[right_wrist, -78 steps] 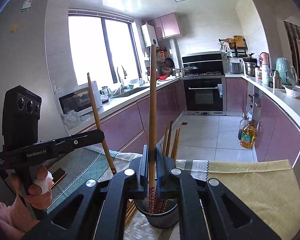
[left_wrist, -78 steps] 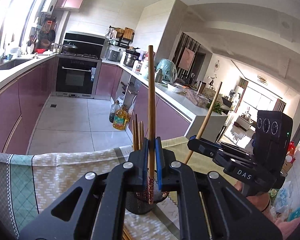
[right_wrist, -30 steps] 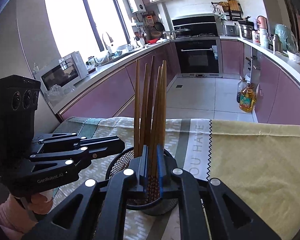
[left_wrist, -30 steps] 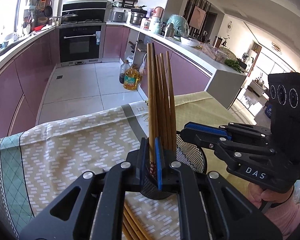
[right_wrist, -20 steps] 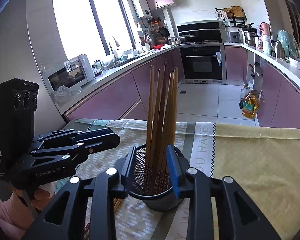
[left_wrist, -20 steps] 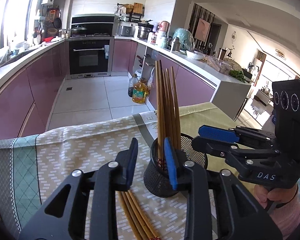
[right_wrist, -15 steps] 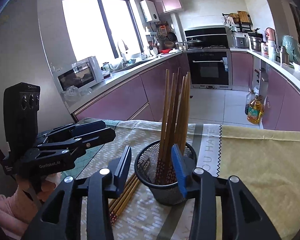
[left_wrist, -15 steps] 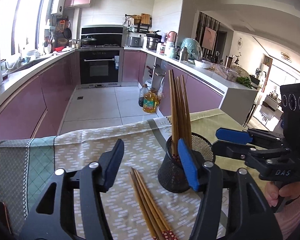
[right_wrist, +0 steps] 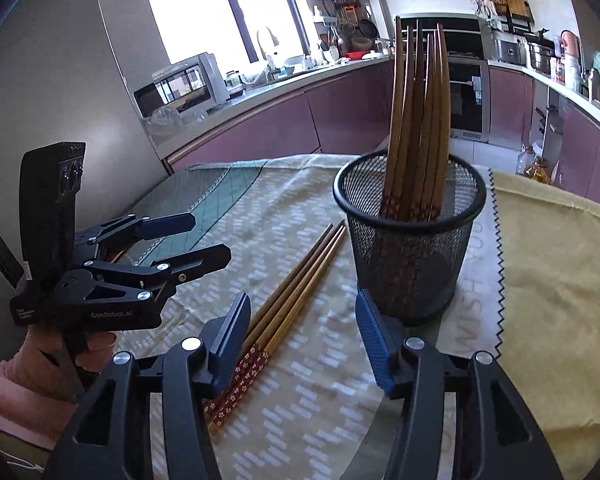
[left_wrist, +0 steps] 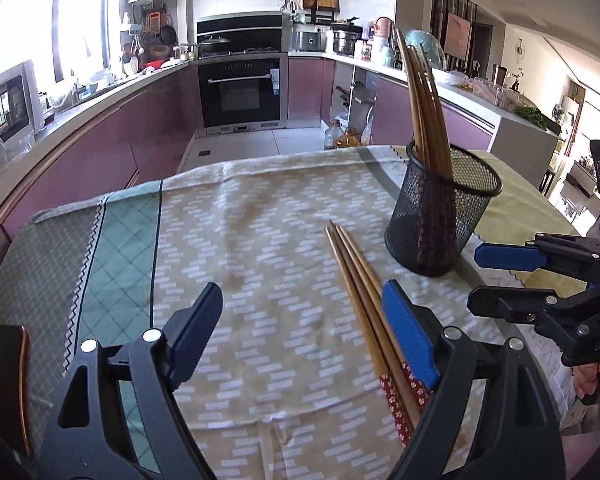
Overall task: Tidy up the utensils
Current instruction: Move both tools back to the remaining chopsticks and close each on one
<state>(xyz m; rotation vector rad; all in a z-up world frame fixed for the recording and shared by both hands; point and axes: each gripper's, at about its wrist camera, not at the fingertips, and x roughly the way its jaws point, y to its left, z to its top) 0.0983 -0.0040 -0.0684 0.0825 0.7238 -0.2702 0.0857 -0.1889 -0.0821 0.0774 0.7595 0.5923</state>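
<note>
Brown chopsticks (right_wrist: pixel 296 280) with red flowered ends; black mesh cup (right_wrist: pixel 410 248); beige cloth (left_wrist: pixel 260 240) with white dashes, perhaps a teal checked edge.

Cloth-covered table (left_wrist: pixel 260 216) carries mesh cup (left_wrist: pixel 440 216), loose chopsticks (left_wrist: pixel 364 296).

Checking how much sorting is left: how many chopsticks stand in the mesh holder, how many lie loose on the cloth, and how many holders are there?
Standing chopsticks: about 6, they overlap
Loose chopsticks: 3 visible
Mesh holder: 1
Total: about 10
</note>
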